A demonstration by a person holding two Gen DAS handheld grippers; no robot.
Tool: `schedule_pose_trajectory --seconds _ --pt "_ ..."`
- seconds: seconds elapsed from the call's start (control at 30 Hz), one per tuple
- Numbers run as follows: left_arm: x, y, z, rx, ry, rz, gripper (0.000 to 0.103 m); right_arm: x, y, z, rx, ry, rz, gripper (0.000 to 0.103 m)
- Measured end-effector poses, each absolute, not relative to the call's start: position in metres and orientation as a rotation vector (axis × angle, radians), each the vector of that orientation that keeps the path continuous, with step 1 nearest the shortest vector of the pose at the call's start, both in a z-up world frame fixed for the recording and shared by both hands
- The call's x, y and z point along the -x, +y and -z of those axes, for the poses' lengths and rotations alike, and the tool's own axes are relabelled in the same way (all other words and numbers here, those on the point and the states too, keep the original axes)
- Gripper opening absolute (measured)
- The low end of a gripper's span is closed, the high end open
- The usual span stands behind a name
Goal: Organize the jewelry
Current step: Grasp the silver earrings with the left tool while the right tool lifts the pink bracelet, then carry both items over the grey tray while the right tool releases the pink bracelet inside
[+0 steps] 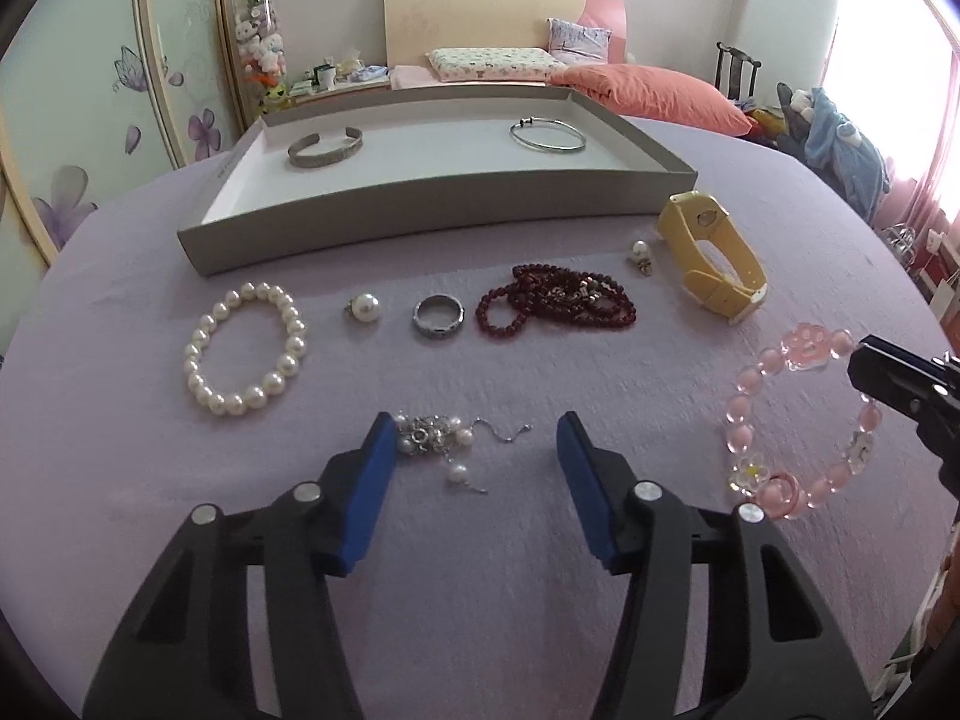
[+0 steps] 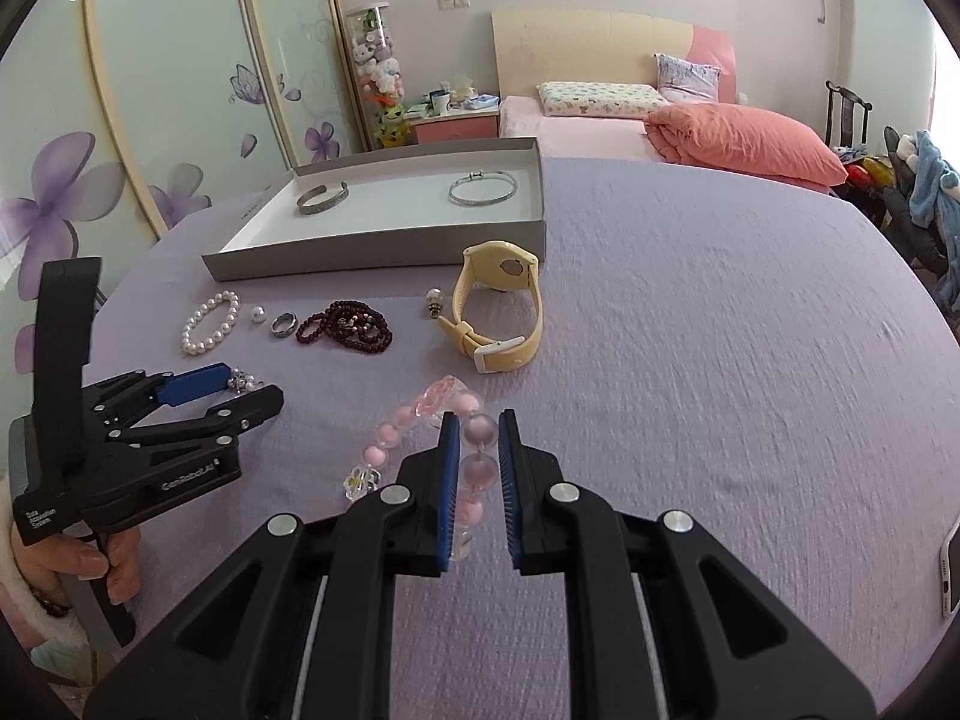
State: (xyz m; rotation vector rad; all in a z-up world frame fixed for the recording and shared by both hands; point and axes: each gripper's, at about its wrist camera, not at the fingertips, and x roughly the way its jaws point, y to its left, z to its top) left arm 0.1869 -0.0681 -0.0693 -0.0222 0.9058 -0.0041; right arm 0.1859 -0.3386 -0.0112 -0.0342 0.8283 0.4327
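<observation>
A grey tray (image 1: 420,222) (image 2: 384,255) at the back holds a silver cuff (image 1: 324,150) and a thin silver bangle (image 1: 547,135). On the lilac cloth lie a pearl bracelet (image 1: 246,357), a pearl earring (image 1: 363,309), a silver ring (image 1: 439,316), dark red beads (image 1: 555,297) and a yellow watch (image 1: 714,252). My left gripper (image 1: 477,450) is open around a pearl-and-chain cluster (image 1: 432,435). My right gripper (image 2: 478,438) is nearly shut around the beads of a pink bead bracelet (image 2: 420,420) (image 1: 798,420) lying on the cloth.
A small pearl charm (image 1: 641,255) lies beside the watch. A bed with a coral duvet (image 2: 738,138) stands behind the table. A wardrobe with flower decals (image 2: 72,192) is at the left. A phone edge (image 2: 951,570) shows at the far right.
</observation>
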Motion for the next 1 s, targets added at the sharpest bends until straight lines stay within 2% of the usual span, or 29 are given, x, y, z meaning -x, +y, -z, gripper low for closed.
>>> schedule_pose_trajectory --seconds 0.07,0.17,0.23,0.53,1.0 --pt "-0.188 -0.07 0.069 0.01 0.904 0.0 0.033 -0.186 -0.339 0.012 0.027 0.831 -0.436 0.014" --pt "-0.187 -0.069 0.068 0.018 0.902 0.017 0.015 -0.187 -0.339 0.011 0.025 0.831 -0.437 0.014" --pt "-0.185 -0.067 0.068 0.028 0.902 0.036 0.008 -0.186 -0.339 0.011 0.025 0.831 -0.44 0.014" --pt "-0.17 -0.056 0.061 0.058 0.891 0.087 0.007 -0.184 -0.336 -0.001 0.007 0.808 -0.471 0.014" --pt "-0.135 -0.013 0.013 0.097 0.786 0.067 0.007 -0.178 -0.316 -0.019 0.026 0.764 -0.519 0.014"
